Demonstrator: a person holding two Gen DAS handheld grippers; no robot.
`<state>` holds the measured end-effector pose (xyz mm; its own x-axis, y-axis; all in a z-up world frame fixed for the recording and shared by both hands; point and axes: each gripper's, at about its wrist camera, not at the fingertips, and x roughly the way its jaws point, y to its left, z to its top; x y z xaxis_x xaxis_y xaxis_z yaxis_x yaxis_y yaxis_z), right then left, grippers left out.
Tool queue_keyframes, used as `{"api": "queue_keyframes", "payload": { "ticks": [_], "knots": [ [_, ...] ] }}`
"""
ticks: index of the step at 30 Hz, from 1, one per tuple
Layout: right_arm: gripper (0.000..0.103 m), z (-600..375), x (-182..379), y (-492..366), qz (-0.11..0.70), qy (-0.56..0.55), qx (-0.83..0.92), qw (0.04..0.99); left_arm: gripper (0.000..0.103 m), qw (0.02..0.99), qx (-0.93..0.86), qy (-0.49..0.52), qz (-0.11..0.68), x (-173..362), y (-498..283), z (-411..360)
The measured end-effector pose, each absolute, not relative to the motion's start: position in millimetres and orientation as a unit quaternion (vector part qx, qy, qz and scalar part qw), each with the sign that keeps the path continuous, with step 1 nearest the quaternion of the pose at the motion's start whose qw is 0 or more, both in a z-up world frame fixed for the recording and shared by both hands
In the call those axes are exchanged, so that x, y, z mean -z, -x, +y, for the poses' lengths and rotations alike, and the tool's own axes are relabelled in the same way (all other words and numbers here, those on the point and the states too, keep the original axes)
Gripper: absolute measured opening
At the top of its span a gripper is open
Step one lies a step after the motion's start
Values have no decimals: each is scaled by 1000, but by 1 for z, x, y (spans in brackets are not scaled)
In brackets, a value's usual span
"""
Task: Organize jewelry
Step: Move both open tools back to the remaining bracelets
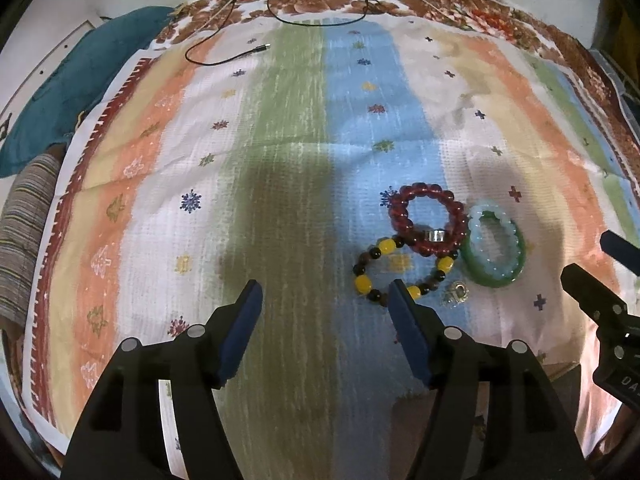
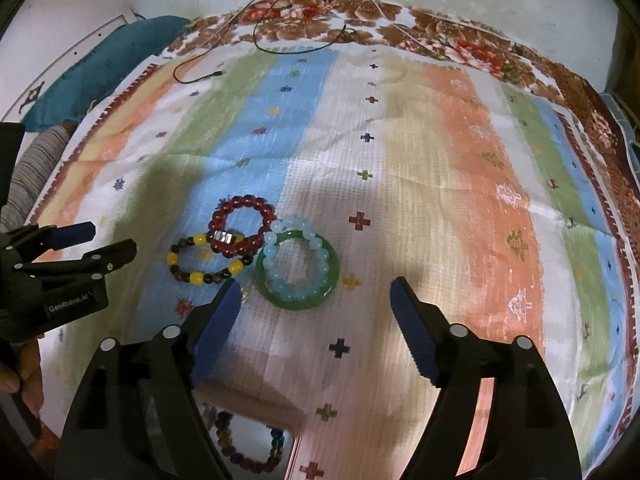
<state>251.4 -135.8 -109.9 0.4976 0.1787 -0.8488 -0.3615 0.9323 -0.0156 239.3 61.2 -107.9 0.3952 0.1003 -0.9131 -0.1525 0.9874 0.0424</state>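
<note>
Since the bracelets overlap, one piece should be lifted by its free outer edge so that its neighbours are not dragged. Both the left gripper (image 1: 322,300) and the right gripper (image 2: 316,296) are held open and empty. On the bedspread (image 2: 440,152), the red bracelet (image 2: 240,224) lies at 12 o'clock of the yellow-and-dark bracelet (image 2: 204,260), with the green bangle (image 2: 300,300) and pale blue beads (image 2: 296,256) at 3 o'clock.

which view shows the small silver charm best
Left wrist view: the silver charm lies in the open on the cloth, below the yellow bracelet. In the right wrist view I can't find it; a gripper finger likely hides it.
</note>
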Motion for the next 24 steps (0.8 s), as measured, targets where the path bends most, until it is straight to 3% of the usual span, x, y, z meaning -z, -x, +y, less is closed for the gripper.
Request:
{"api": "queue_keyframes", "payload": {
  "ticks": [24],
  "knots": [
    [79, -130, 140, -294, 502, 105, -158, 844, 70, 817, -69, 49, 570, 146, -264, 72]
  ]
}}
